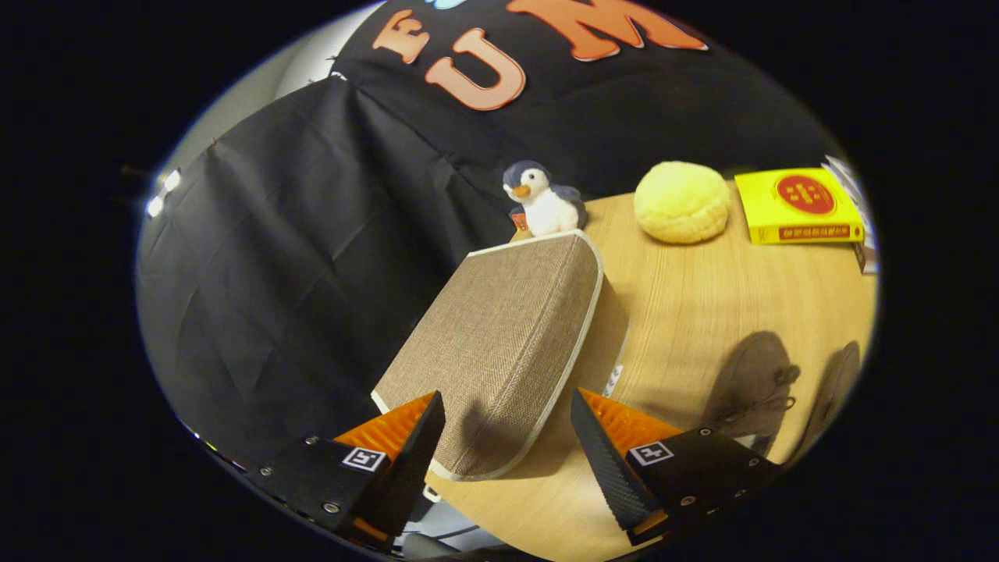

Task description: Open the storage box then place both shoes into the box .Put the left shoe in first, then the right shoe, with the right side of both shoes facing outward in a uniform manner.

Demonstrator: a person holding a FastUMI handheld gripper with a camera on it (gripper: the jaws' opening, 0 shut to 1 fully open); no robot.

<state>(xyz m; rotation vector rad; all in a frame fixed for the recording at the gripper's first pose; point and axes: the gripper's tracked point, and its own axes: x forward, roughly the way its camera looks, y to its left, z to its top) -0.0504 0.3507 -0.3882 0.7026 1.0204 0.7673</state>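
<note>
The storage box (pixel 499 343) is brown woven fabric with white piping and stands on the wooden table (pixel 687 312). Its lid lies flat on top. My gripper (pixel 507 398) is open, and the near corner of the lid lies between its two fingers. I cannot tell whether either finger touches the lid. Two grey shoes lie on the table beyond the right finger: one (pixel 753 390) with its laces showing, the other (pixel 839 382) further right and partly cut off.
A plush penguin (pixel 544 199) stands just behind the box. A round yellow plush bun (pixel 681 201) and a yellow box (pixel 798 207) sit at the table's far side. Black cloth hangs to the left of the table.
</note>
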